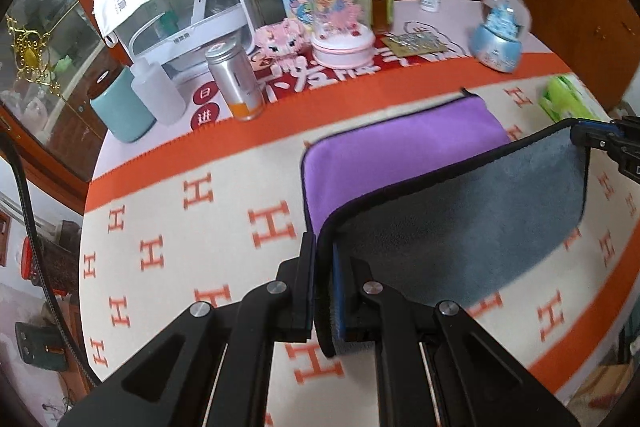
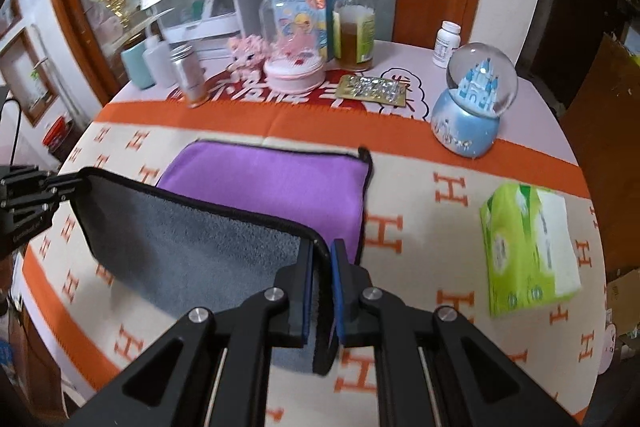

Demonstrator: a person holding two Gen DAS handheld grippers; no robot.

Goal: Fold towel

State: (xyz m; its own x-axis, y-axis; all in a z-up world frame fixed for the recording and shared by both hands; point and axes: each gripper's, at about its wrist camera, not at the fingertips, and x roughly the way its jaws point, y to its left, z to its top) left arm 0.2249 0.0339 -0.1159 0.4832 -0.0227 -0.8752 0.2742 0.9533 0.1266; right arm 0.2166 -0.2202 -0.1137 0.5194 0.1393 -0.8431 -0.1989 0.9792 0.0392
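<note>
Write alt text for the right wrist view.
The right gripper pinches a corner of a purple and grey towel, lifting its near edge off an orange-patterned tablecloth, while the left gripper holds the other corner. A green tissue pack and a blue snow globe sit to the right.

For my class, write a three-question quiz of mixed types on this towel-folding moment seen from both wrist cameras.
1. True or false: the left gripper and the right gripper each pinch a corner of the purple-and-grey microfibre towel.
2. Multiple choice: which face of the lifted flap is turned toward the cameras? A purple, B grey, C orange.
3. Fill in: the green tissue pack lies on the ___ side of the towel, on the orange-and-cream H-patterned tablecloth.

Key
1. True: both are shut on near corners, lifting that edge.
2. B.
3. Right.
</note>
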